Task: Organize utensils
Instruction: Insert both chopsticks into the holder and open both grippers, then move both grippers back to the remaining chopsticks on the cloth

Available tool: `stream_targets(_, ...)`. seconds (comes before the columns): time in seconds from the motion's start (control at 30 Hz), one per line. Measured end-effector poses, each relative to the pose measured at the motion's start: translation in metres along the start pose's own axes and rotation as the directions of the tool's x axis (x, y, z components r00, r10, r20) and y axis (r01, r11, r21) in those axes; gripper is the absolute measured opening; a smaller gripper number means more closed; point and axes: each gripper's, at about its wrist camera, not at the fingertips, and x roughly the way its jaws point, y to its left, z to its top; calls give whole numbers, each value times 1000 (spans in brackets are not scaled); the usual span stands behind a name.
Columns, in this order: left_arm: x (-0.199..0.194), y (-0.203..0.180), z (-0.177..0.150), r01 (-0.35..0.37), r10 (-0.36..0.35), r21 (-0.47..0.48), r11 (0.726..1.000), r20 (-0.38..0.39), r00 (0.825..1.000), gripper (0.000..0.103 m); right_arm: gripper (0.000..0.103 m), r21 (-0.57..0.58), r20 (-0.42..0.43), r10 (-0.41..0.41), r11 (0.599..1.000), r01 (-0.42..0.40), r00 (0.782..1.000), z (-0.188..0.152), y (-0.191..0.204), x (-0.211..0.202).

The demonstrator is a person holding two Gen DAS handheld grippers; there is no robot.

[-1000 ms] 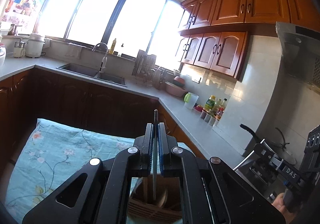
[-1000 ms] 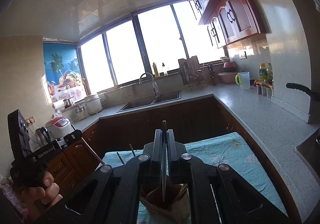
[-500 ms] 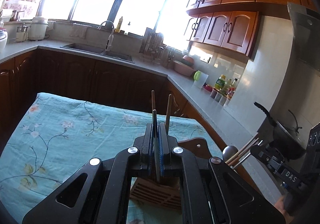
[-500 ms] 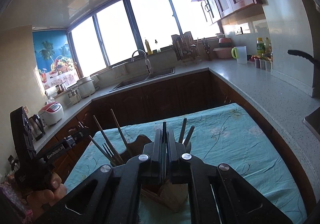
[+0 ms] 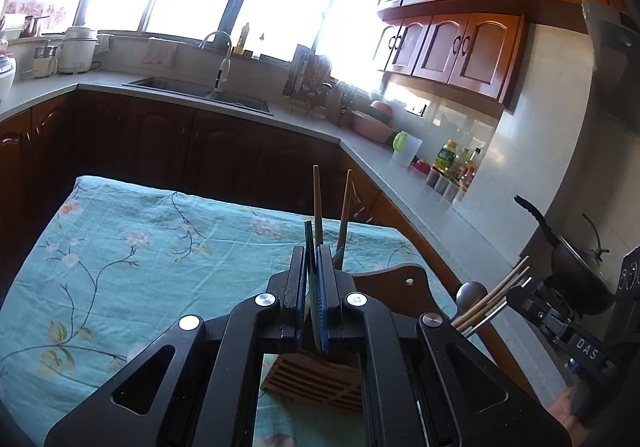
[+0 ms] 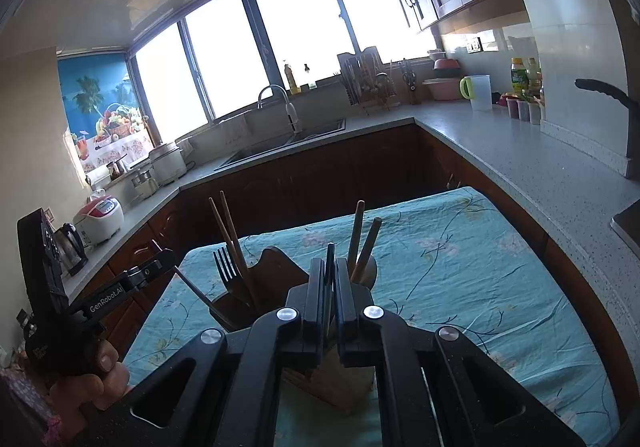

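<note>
Both grippers are clamped nearly shut on thin, dark flat utensils held upright. The left gripper [image 5: 312,279] has its piece standing over a slatted wooden utensil holder [image 5: 316,381] on the desk's floral turquoise cloth [image 5: 120,247], directly below and just ahead of its tips; the coming move looks like a straight drop along the utensil's vertical axis. The right gripper [image 6: 330,287] hangs likewise above the pale wooden holder [image 6: 332,383], beside two wooden chopsticks [image 6: 360,243] already standing in it.
</note>
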Motion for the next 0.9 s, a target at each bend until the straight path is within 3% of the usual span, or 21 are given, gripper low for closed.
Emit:
stream_targets(0.1,0,1,1,-3,3,-8,1000,-11,1000,5,9,14,-9,8,1000,-8,1000,1,-2,1)
stream_targets(0.17,-1,3,3,5,-5,-21,1000,-18,1000,13,13,22,-5,9,1000,-9,1000,1,-3,-2)
stream_targets(0.2,-3,4,3,0,-1,-25,1000,-18,1000,18,27,22,7,9,1000,-10,1000,2,-4,-6)
stream_targets(0.23,-6,5,3,-7,7,-32,999,-18,1000,33,48,26,22,11,1000,-12,1000,3,-4,-10)
stream_targets(0.27,-10,7,3,-9,9,-39,999,-9,1000,40,57,34,41,22,999,-23,999,4,-5,-16)
stream_targets(0.3,-14,9,2,-12,12,-44,999,0,1000,41,66,44,61,30,998,-33,998,5,-7,-22)
stream_targets(0.37,-21,11,1,-21,20,-51,999,-2,1000,49,70,59,97,37,997,-43,995,7,-9,-35)
stream_targets(0.5,-37,17,-5,-56,56,-71,996,-4,998,65,98,91,152,27,995,-41,988,7,-17,-59)
stream_targets(0.63,-55,27,-18,-77,77,-94,993,-9,997,69,101,100,173,17,994,-35,985,-3,-25,-81)
stream_targets(0.9,-79,34,-57,-119,112,-92,989,-78,991,71,101,128,108,-26,992,12,994,-39,-44,-102)
